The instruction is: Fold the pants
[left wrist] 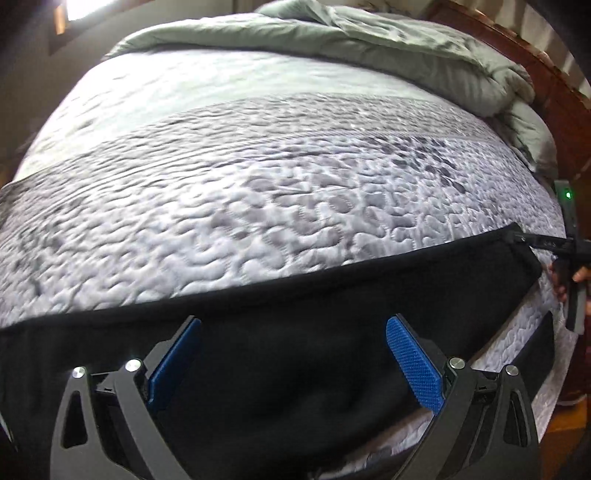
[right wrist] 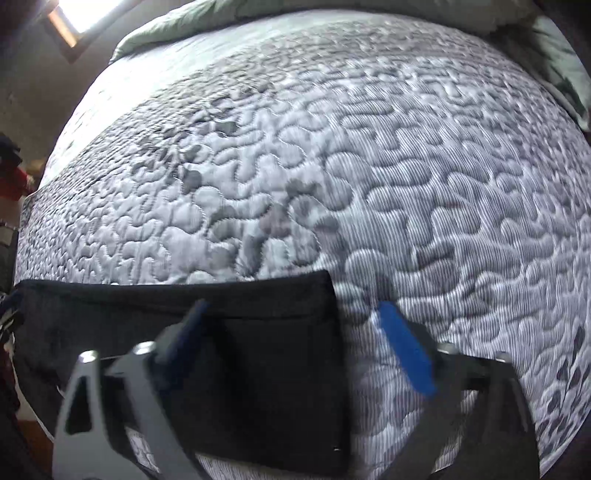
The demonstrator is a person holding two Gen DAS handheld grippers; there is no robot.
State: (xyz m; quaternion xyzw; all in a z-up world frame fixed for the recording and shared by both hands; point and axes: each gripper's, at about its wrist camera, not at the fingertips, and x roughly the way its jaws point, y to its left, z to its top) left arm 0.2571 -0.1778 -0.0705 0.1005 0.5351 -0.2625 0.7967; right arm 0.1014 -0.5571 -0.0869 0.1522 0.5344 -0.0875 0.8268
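Note:
Black pants (left wrist: 295,369) lie flat along the near edge of a grey quilted bed (left wrist: 258,206). My left gripper (left wrist: 293,328) is open, its blue pads wide apart just above the pants' middle. My right gripper (right wrist: 291,314) is open too; its left finger (right wrist: 184,339) is over the pants' right end (right wrist: 258,350) and its right finger (right wrist: 406,350) over bare quilt (right wrist: 406,184). The right gripper's body shows in the left wrist view (left wrist: 569,258) at the pants' right corner. Neither holds anything.
A bunched grey-green duvet (left wrist: 369,44) lies at the far end of the bed, against a red-brown wooden headboard (left wrist: 546,81). A bright window (right wrist: 85,14) is at the upper left. The bed's front edge drops away below the pants.

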